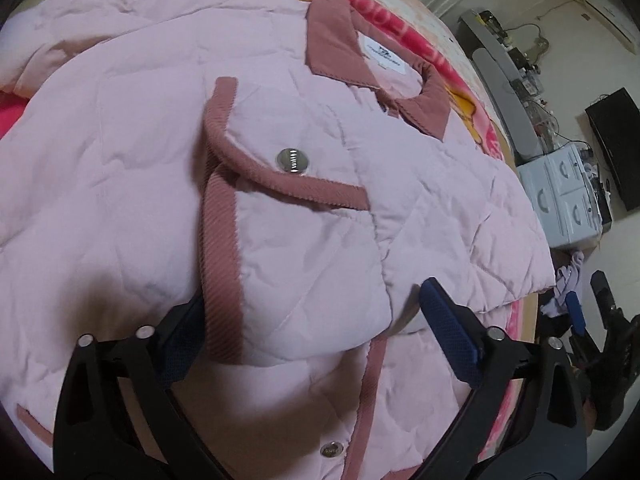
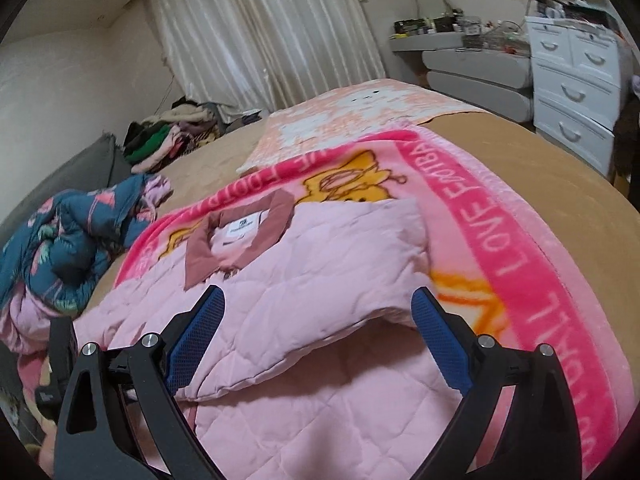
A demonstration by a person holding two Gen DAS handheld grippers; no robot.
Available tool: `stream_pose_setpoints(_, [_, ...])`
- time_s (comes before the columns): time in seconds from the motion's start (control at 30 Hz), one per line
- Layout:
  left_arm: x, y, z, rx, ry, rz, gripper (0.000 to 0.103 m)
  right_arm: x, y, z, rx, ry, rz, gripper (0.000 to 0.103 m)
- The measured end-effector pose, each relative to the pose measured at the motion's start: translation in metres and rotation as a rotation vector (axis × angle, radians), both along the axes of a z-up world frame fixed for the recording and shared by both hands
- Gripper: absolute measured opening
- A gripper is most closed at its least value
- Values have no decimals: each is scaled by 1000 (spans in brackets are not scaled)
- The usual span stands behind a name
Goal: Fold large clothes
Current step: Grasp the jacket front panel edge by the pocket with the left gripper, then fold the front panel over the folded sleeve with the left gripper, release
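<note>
Jacket (image 1: 280, 220) on blanket (image 2: 500, 240) | left gripper (image 1: 316, 320) fingers spread around fold | right gripper (image 2: 320, 332) fingers spread, empty

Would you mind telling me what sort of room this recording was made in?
Most likely a bedroom at home: the pink quilted jacket lies on a bed spread with a pink fleece blanket, with a white chest of drawers and drawn curtains behind.

The jacket (image 1: 120, 160) is matt quilted cloth with ribbed corduroy trim (image 1: 222, 264). Its snap (image 1: 293, 161) is shiny metal. The blanket (image 2: 512, 216) looks fleecy.
</note>
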State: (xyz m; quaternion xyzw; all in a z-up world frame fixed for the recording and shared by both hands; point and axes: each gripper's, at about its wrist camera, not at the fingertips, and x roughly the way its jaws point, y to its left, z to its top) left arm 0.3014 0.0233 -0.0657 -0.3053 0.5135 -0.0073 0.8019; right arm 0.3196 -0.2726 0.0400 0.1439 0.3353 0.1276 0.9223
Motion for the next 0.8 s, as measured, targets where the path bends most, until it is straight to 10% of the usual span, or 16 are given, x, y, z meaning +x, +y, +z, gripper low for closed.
stream_pose_setpoints(0.33, [13,-26,32,196,-70,-194,29,-1,-22,0,29,-8,-68,94])
stream_pose_setpoints(0.8, [54,17,183,398,-354,-179,15,4,-53,-1,41,-17,-151,94])
